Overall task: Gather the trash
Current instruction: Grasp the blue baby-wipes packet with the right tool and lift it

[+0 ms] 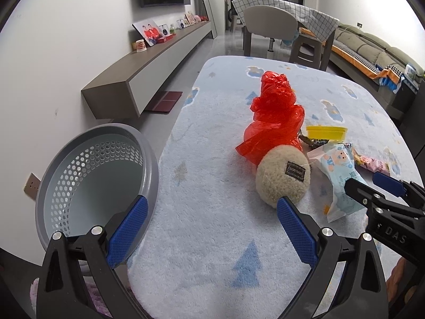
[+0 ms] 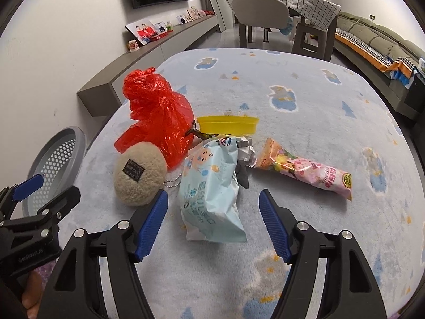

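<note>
A pile of trash lies on the pale blue rug (image 1: 212, 159): a red plastic bag (image 2: 159, 114), a light blue wipes packet (image 2: 209, 175), a pink snack wrapper (image 2: 305, 172), crumpled paper (image 2: 245, 151) and a yellow dish (image 2: 228, 125). A beige plush pouch (image 2: 138, 175) lies beside them. My right gripper (image 2: 212, 196) is open and straddles the near end of the packet, its pads apart from it. My left gripper (image 1: 212, 203) is open over bare rug, between the grey perforated basket (image 1: 154, 164) and the pouch (image 1: 281, 178), with nothing between its fingers.
The basket stands off the rug's left edge by the white wall. A low grey wall shelf (image 1: 138, 79) runs along that wall. Beyond the rug are a chair (image 1: 271, 24), a table with a checked cloth (image 1: 305, 13) and a green sofa (image 1: 377, 45).
</note>
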`<action>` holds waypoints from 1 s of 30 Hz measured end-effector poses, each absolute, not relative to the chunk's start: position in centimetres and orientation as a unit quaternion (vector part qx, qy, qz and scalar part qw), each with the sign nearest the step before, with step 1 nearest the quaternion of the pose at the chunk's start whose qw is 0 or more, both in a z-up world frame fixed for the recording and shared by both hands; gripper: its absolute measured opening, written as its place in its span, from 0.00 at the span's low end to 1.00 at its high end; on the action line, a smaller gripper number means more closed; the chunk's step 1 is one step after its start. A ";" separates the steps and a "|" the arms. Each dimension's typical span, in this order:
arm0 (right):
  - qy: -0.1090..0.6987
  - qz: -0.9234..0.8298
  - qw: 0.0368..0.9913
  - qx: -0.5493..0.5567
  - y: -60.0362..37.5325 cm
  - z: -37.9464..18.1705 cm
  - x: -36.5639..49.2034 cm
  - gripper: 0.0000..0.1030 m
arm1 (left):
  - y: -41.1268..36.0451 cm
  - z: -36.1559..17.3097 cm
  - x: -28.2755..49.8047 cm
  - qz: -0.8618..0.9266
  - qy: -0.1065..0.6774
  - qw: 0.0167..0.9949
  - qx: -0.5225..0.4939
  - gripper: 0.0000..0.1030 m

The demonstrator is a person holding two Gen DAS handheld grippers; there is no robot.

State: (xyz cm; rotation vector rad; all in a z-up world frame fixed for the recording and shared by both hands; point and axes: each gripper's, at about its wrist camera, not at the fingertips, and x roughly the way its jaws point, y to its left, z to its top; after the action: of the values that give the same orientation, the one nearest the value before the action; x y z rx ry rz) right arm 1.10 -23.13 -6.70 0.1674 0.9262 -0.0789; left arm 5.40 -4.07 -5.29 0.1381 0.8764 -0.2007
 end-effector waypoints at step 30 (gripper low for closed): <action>0.466 -0.044 0.877 0.107 -24.3 -7.7 0.3 0.52 | -4.7 -6.0 4.3 -0.109 0.437 0.890 0.067 0.93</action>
State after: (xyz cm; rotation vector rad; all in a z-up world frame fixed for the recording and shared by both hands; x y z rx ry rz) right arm 0.30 -24.28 -7.74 0.2230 0.9720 -0.0918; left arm 4.30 -4.70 -5.96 0.1384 0.9083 -0.2253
